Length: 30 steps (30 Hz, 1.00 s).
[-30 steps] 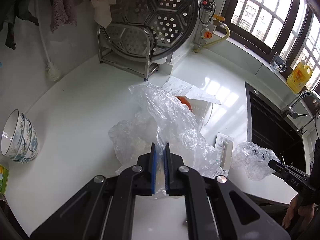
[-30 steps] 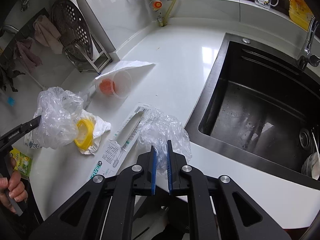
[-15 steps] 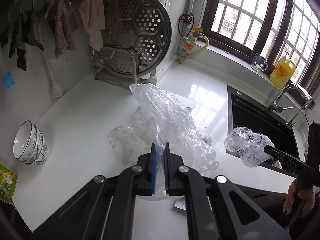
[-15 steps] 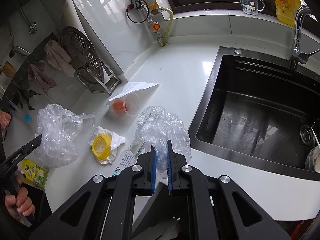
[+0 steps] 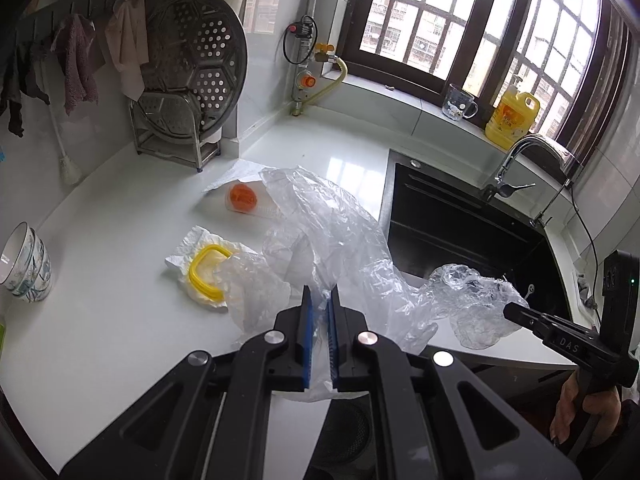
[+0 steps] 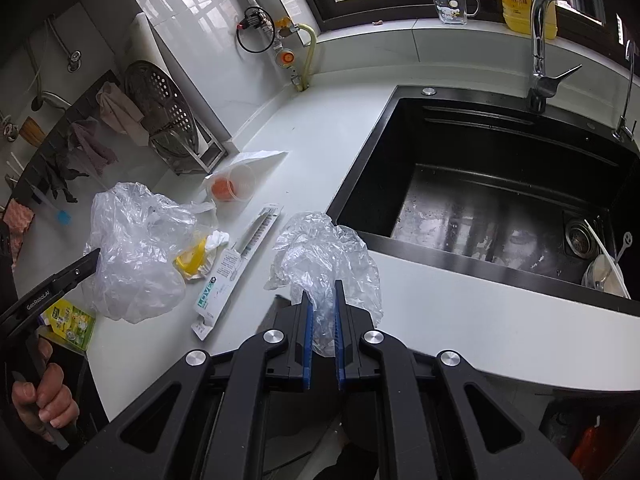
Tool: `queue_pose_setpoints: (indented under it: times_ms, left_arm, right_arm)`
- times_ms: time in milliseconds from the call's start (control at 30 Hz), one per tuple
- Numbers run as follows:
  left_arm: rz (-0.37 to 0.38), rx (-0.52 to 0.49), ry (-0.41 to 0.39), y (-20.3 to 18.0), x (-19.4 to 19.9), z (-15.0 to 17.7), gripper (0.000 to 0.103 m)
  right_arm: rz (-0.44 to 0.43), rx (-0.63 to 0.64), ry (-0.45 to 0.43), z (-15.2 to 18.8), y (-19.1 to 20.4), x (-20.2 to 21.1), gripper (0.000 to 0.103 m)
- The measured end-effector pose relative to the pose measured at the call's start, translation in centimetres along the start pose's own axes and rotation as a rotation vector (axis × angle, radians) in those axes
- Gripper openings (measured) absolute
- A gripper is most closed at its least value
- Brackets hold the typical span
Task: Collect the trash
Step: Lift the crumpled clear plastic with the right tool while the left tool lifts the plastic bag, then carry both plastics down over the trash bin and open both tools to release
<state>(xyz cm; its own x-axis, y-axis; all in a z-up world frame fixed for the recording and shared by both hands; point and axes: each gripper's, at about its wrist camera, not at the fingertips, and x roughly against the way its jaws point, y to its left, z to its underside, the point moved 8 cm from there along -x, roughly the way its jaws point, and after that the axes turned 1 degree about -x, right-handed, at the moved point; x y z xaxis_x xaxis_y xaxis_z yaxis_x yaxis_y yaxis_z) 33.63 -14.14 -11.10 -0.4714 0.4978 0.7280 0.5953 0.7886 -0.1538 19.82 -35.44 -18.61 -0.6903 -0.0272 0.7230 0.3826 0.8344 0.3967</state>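
My left gripper [image 5: 320, 300] is shut on a large clear plastic bag [image 5: 328, 232] and holds it above the counter's front edge. The bag also shows in the right wrist view [image 6: 132, 256]. My right gripper [image 6: 322, 292] is shut on a smaller crumpled clear plastic bag [image 6: 324, 252], also held up off the counter; it shows in the left wrist view [image 5: 472, 300]. On the white counter lie a yellow lid on a crumpled tissue [image 5: 204, 268], a clear cup with orange contents [image 5: 244, 198] on its side, and a toothbrush package [image 6: 236, 264].
A black sink [image 6: 500, 184] with tap [image 6: 540, 40] is at the right. A steamer rack [image 5: 192, 80] stands at the back wall, stacked bowls [image 5: 26, 268] at far left. A yellow oil bottle [image 5: 510, 116] and glass mug [image 5: 458, 102] sit on the sill. A dark bin opening [image 5: 344, 432] shows below the counter edge.
Both grippers have lifted and pulled back toward the counter's front edge with their bags. The yellow lid and the cup are now uncovered in the left wrist view.
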Motion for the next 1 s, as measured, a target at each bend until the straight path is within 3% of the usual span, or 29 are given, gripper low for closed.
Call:
queue_pose_setpoints:
  times_ms: [267,467,600,833,1000]
  left_arm:
    - [-0.084,0.064,-0.029,-8.3,2.6,5.0,0.007]
    - [-0.047,0.201,-0.016,-14.0,3.7,10.5,0.007]
    - [-0.072,0.183,0.003,-16.6,3.9,14.1,0.007]
    - [-0.104,0.134,0.104,-17.0,1.1,20.4,0.007]
    - [-0.073,0.080,0.165,-16.1,-3.5,25.8,0.007]
  right_arm:
    - [-0.074,0.107,0.028,4.5,-5.7,5.4,0.009]
    - [-0.113,0.125,0.062,9.3,-11.3,8.4,0.009]
    - [-0.145,0.112,0.090,12.1,-13.3,9.1,0.009]
    - [-0.134,0.066,0.157,17.6,-15.1,6.0,0.009]
    - [-0.087,-0.016,0.241,24.2,-17.3,0.3,0.009]
